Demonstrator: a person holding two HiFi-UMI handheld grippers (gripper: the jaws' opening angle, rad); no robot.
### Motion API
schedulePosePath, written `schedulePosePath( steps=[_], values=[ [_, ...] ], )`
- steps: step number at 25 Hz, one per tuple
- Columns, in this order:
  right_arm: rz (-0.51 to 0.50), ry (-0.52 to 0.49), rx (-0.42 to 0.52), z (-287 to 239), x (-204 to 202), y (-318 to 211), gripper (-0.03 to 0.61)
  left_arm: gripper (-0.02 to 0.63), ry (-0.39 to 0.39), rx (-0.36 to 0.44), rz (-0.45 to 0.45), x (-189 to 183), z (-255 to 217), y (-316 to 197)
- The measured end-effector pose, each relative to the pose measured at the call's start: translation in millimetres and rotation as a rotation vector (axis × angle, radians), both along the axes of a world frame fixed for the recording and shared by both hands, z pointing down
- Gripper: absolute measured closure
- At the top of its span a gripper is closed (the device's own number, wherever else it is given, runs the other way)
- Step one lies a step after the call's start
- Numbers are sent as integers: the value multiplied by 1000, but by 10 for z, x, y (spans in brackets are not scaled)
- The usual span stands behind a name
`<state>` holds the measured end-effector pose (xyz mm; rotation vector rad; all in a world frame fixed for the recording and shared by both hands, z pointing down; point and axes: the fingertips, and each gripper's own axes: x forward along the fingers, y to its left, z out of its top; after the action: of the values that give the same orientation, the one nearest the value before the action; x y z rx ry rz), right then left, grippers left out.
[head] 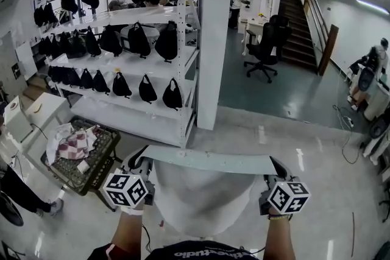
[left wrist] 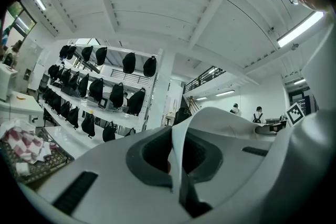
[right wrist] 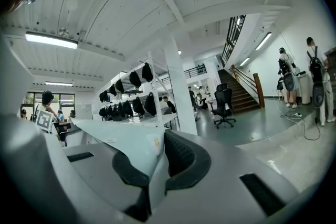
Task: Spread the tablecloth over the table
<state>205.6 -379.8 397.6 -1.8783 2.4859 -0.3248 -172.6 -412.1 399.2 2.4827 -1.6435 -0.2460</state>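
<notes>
Little legible print. At 6 o'clock in the head view, white lettering crosses the person's dark shirt (head: 201, 251); we read only "audio", the rest unclear. The left gripper's cube (head: 125, 190) and the right gripper's cube (head: 287, 196) show black-and-white square markers, no letters. A yellow mark on the tablecloth (right wrist: 126, 139) is too small to read.

We've got white shelving (head: 103, 17) full of black bags (head: 139, 39), an office chair (head: 265, 45), stairs (head: 296, 21) and a glossy grey floor (head: 286, 94).
</notes>
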Motion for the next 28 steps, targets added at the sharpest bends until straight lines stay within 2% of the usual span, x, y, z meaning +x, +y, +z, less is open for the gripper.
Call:
schedulePosePath(
  steps=[28],
  values=[
    [-23, 8, 29, -378, 165, -1307, 546, 594, 18, 35, -62, 140, -357, -1171]
  ],
)
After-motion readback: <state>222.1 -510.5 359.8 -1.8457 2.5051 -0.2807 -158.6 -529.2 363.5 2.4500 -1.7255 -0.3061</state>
